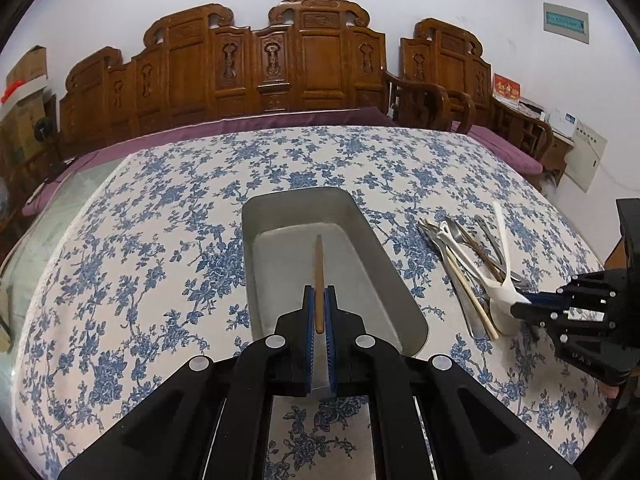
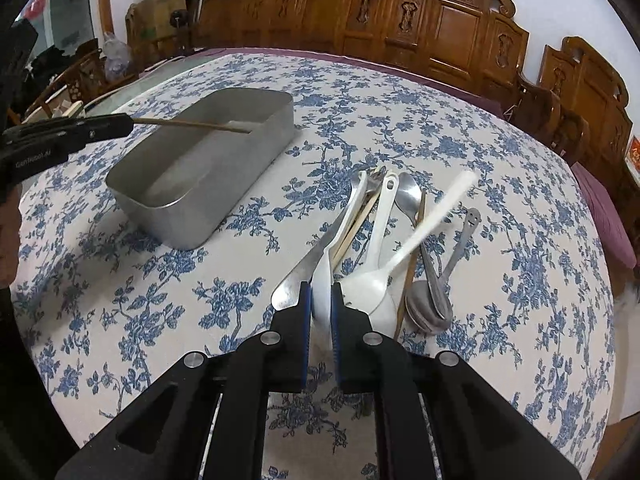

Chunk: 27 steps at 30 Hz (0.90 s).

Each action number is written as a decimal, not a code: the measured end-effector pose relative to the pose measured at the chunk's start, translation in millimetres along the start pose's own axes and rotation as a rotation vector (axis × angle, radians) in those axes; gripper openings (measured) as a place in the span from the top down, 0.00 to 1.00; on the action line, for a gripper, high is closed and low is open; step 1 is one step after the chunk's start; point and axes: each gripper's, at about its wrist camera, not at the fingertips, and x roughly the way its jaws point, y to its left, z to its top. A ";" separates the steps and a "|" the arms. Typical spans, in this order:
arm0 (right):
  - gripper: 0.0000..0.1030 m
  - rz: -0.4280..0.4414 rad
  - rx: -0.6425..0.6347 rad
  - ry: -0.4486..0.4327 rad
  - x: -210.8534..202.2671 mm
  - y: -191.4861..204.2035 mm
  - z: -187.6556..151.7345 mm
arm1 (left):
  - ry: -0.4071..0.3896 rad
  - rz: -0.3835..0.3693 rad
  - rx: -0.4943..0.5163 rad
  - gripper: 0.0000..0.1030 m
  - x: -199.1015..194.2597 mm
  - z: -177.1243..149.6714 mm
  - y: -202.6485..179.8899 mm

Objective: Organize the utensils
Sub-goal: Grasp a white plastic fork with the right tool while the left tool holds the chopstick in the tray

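- left gripper (image 1: 319,308) clamped on a brown chopstick (image 1: 319,276), its tip over the metal tray (image 1: 256,240)
- right gripper (image 2: 321,304) pinching a white spoon (image 2: 320,288) in the utensil pile (image 2: 400,240); tray beside it on the floral tablecloth (image 2: 160,300)

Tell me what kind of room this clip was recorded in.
Most likely a home living or dining room: a table under a blue floral tablecloth, a carved wooden bench with purple cushions along the wall, and loose cutlery beside a metal tray.
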 end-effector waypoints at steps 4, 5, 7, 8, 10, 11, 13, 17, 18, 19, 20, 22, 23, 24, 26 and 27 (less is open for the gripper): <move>0.76 -0.003 -0.008 0.000 -2.8 1.1 -5.0 | -0.001 -0.002 0.000 0.96 -0.4 0.3 -0.1; 0.76 0.000 -0.008 0.005 -2.0 1.1 -6.0 | -0.001 -0.003 0.001 0.96 -0.5 0.5 -0.2; 0.76 0.003 -0.011 0.012 -0.7 1.1 -6.4 | -0.001 -0.004 0.004 0.96 -1.0 0.4 -0.8; 0.76 -0.001 -0.014 0.010 -0.9 1.7 -6.4 | -0.001 -0.005 0.004 0.96 -1.1 0.5 -1.4; 0.76 0.002 -0.008 -0.001 -2.7 0.9 -5.1 | 0.000 -0.005 0.004 0.96 -1.0 0.2 -1.5; 0.76 -0.005 -0.004 -0.008 -4.2 0.1 -4.0 | 0.000 -0.006 0.004 0.96 -1.2 0.1 -1.4; 0.76 -0.025 -0.012 -0.007 -3.8 -0.6 -2.1 | -0.002 -0.007 0.003 0.96 -1.2 0.2 -1.7; 0.76 -0.039 -0.021 0.035 7.7 -3.8 -0.3 | -0.006 -0.014 0.008 0.96 -2.9 0.5 -4.1; 0.76 -0.034 -0.022 0.049 11.0 -3.9 -0.5 | -0.007 -0.016 0.010 0.96 -3.7 0.7 -4.7; 0.76 -0.030 -0.023 0.053 12.2 -3.5 -0.5 | -0.009 -0.018 0.011 0.96 -4.7 1.0 -5.1; 0.76 -0.012 -0.019 0.049 12.1 -2.6 0.1 | -0.015 -0.022 0.012 0.96 -6.9 1.3 -5.8; 0.76 0.010 -0.011 0.049 13.7 -0.1 3.6 | -0.024 -0.029 0.013 0.96 -10.4 2.7 -6.8; 0.76 0.019 -0.008 0.052 15.5 0.8 6.4 | -0.030 -0.034 0.014 0.96 -12.4 3.7 -7.8; 0.76 0.031 -0.006 0.060 18.8 1.8 9.1 | -0.037 -0.037 0.014 0.96 -14.3 4.3 -8.7; 0.76 0.029 -0.011 0.091 29.0 3.8 12.3 | -0.050 -0.043 0.017 0.96 -18.8 5.2 -10.7; 0.78 0.022 -0.014 0.113 35.4 4.2 13.3 | -0.056 -0.045 0.019 0.96 -20.5 5.4 -11.2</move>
